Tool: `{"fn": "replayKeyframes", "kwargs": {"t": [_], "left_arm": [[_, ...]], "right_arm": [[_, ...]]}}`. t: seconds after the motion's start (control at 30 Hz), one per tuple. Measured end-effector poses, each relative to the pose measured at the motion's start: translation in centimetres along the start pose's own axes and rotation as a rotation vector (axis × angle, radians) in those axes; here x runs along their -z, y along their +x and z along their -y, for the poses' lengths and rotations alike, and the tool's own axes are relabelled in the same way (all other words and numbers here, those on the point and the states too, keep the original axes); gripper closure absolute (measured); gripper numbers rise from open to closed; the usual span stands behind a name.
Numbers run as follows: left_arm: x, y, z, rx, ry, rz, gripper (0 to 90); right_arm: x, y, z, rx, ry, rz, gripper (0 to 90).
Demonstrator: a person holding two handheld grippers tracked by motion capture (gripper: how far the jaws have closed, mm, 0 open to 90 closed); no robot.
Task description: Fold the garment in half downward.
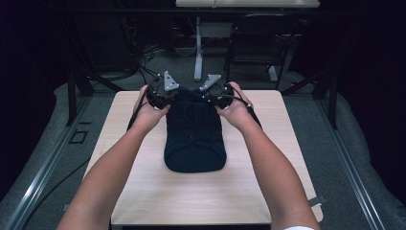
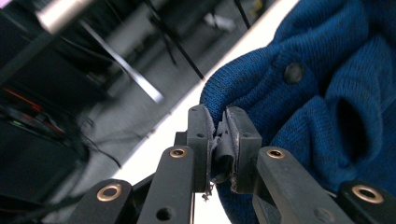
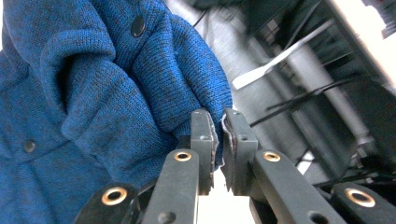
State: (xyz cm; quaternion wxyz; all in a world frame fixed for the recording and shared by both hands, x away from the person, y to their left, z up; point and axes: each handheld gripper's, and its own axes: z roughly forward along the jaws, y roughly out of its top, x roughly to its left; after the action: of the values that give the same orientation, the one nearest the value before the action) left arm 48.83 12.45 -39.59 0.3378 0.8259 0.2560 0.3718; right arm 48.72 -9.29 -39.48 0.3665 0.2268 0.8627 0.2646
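Risk, left side: You had only a thin lip of the sweater [image 2: 299, 93] pinched in the left gripper [image 2: 219, 140]; a sharp tug away from you could have pulled that edge out, and that corner would have dropped.
Risk, right side: In the right gripper view the knit [image 3: 107, 84] met the right gripper [image 3: 218, 140] just at the inner pad, so that hold looked the weaker one; I judged it the likelier to slip.
Risk, uneven pull: Had one hand led the other, the folded sweater could have twisted on the table [image 1: 143, 191] and the fold come loose.
Risk, buttons: A button [image 2: 293, 72] sat close above the left pinch; dragging there could have snagged it.
Left gripper state: Its jaws were nearly closed, with a fold of blue knit squeezed between the pads.
Right gripper state: Its jaws stood almost together, a narrow gap showing; the knit touched the left pad, but whether it was truly clamped I could not tell.
Where the sweater lay: From above, the sweater [image 1: 195, 139] rested folded in the middle of the table, its far edge between your two hands.
Sweater relative to the grippers: You held the left gripper [image 1: 160, 96] at its far left corner and the right gripper [image 1: 218, 96] at its far right corner; the bulk lay toward you, between your forearms.
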Motion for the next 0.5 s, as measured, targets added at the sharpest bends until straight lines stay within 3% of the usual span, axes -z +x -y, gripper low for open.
{"fn": "replayKeyframes", "kwargs": {"t": [0.07, 0.2, 0.33, 0.5], "left_arm": [[0.3, -0.6, 0.2, -0.026, -0.001, 0.006, 81.3], [0.3, -2.3, 1.8, -0.067, 0.017, 0.041, 81.3], [0.0, -3.7, 3.5, -0.080, 0.047, 0.074, 81.3], [0.1, -4.5, 4.8, -0.088, 0.061, 0.090, 81.3]], "right_arm": [[0.3, 0.1, 0.2, -0.011, -0.026, 0.012, 83.0], [-0.3, 1.4, 1.7, 0.018, 0.011, -0.027, 83.2], [-0.7, 2.9, 3.1, 0.027, 0.023, -0.062, 83.6], [-0.7, 4.6, 4.2, 0.048, 0.035, -0.094, 84.0]]}}
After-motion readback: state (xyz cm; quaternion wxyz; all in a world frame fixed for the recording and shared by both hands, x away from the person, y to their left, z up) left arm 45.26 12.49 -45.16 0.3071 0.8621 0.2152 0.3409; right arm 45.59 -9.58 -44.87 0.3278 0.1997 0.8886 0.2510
